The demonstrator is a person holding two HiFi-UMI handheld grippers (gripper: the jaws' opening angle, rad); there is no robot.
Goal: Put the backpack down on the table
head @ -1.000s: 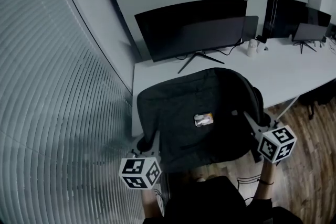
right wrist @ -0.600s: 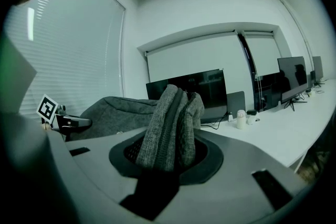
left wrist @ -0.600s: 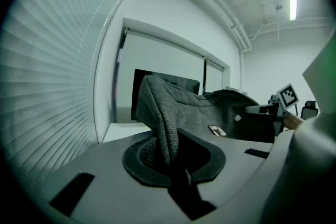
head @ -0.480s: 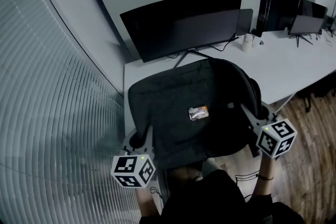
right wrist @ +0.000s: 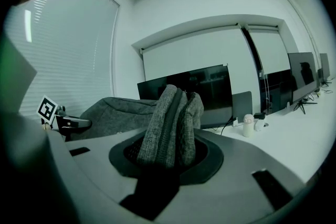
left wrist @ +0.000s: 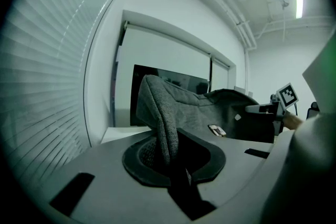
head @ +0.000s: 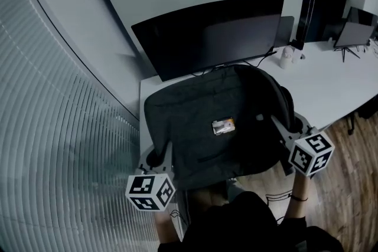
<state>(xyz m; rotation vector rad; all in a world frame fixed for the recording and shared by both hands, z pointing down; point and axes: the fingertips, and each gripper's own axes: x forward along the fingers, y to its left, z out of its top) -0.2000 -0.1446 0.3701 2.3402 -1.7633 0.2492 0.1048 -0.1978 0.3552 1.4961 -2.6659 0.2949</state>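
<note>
Over the desk's (head: 331, 82) near edge, the backpack (head: 218, 121) hangs between the left gripper (head: 158, 156) and right gripper (head: 282, 128), both jaws pinching folds of its fabric, and lowering it too far forward could, I judge, knock the monitor (head: 207, 35) just behind.

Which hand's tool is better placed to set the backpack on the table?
Left, narrowly. Both tools grip the backpack, but the left tool is by the table corner; the right tool seems over floor.
</note>
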